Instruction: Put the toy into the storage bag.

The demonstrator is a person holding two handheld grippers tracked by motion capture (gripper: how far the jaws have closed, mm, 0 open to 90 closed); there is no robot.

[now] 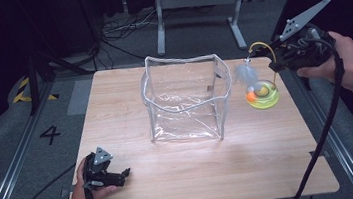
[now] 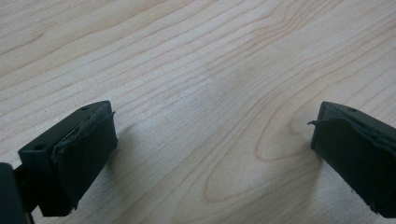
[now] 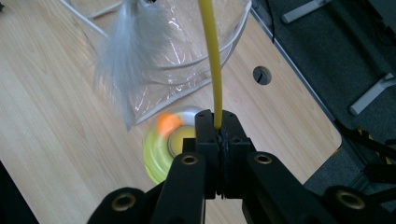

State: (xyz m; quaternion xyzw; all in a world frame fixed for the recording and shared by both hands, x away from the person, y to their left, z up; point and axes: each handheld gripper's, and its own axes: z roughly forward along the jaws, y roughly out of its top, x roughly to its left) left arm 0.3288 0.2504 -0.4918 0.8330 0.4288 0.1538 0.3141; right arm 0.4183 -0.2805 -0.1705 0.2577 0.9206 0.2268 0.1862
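A yellow-green cat toy [image 1: 263,94] hangs just above the table's right side: a round base holding an orange ball [image 3: 168,123], a curved yellow wand [image 3: 212,60] and a grey-white feather [image 1: 247,74]. My right gripper [image 1: 278,65] is shut on the wand's stem [image 3: 218,125] and carries the toy, whose base [image 3: 164,149] looks blurred. A clear plastic bag [image 1: 184,98] with white piping stands open in the middle of the table. My left gripper [image 1: 126,173] rests open at the near left corner, its pads [image 2: 86,149] wide apart over bare wood.
The light wooden table [image 1: 208,171] has free room in front of the bag and to its left. A cable hole [image 3: 262,74] sits near the table's right edge. Dark floor with cables and a grey metal stand [image 1: 198,1] lie beyond the far edge.
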